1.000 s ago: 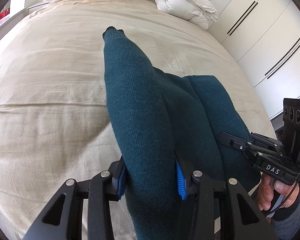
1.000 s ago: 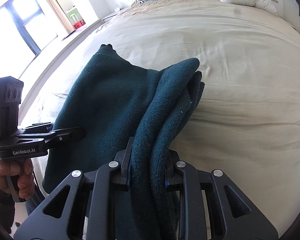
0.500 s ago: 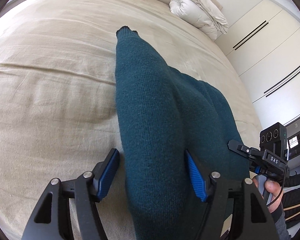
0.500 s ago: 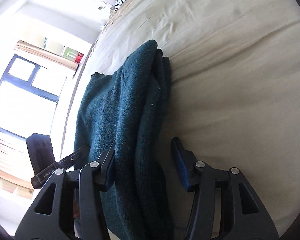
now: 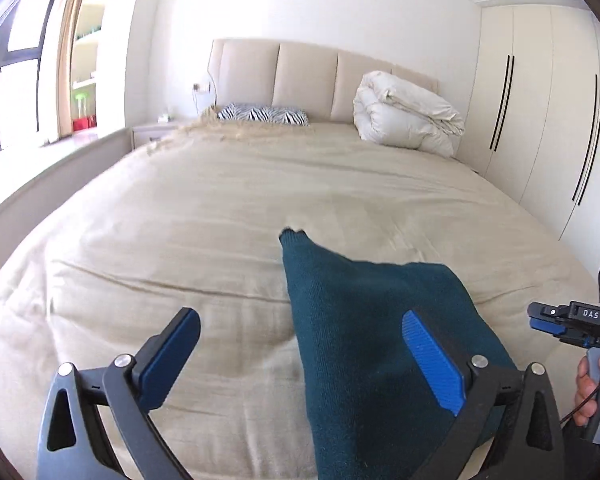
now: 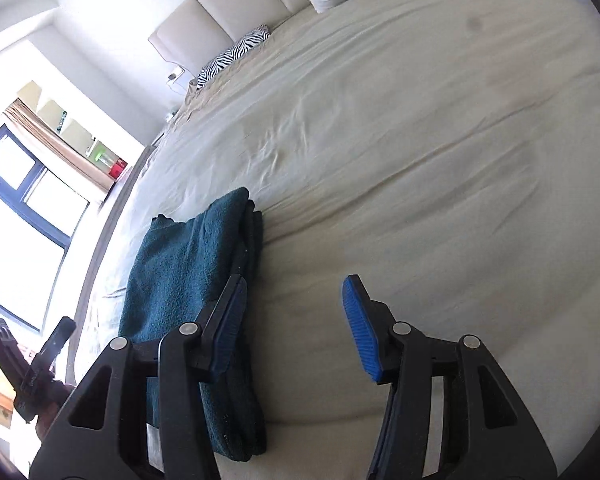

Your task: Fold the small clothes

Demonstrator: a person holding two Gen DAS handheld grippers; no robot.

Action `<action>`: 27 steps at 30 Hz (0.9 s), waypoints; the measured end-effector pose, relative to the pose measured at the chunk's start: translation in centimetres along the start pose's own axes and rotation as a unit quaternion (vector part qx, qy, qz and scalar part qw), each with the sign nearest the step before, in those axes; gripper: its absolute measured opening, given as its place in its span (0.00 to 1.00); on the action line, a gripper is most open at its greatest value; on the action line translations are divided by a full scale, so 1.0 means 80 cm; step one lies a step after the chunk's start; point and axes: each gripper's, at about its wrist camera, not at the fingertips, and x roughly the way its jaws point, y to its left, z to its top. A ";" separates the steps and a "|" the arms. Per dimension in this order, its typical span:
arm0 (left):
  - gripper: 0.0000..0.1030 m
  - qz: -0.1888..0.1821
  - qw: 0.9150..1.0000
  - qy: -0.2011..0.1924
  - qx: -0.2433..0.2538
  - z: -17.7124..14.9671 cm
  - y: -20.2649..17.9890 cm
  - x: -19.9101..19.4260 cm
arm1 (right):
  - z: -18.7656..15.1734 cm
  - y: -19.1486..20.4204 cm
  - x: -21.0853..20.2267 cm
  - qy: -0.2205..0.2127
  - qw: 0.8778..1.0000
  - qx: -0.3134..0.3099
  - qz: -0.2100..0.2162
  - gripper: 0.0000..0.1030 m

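On the beige bed (image 5: 204, 216) lies one folded teal sweater (image 5: 364, 320), left tongs (image 5: 304, 356) still opening, right tongs (image 6: 296, 320) spread, neither pinching anything.

white "DAS" lettering, on the right tongs (image 5: 540, 322)

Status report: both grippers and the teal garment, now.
Left gripper opening, clear of folded teal knit garment. Right gripper open, empty. Garment flat on beige bed. Nothing obstructing.
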 end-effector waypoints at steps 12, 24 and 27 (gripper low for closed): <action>1.00 0.080 0.974 -0.193 0.086 0.104 -0.052 -0.151 | 0.009 0.158 -0.217 -0.344 0.917 -0.192 -0.057 1.00; 1.00 0.075 0.994 -0.020 0.081 0.060 -0.068 -0.075 | -0.003 0.193 -0.205 -0.231 0.940 -0.231 -0.094 1.00; 1.00 0.072 0.994 0.068 0.051 0.025 -0.058 -0.028 | -0.020 0.176 -0.167 -0.172 0.954 -0.217 -0.118 1.00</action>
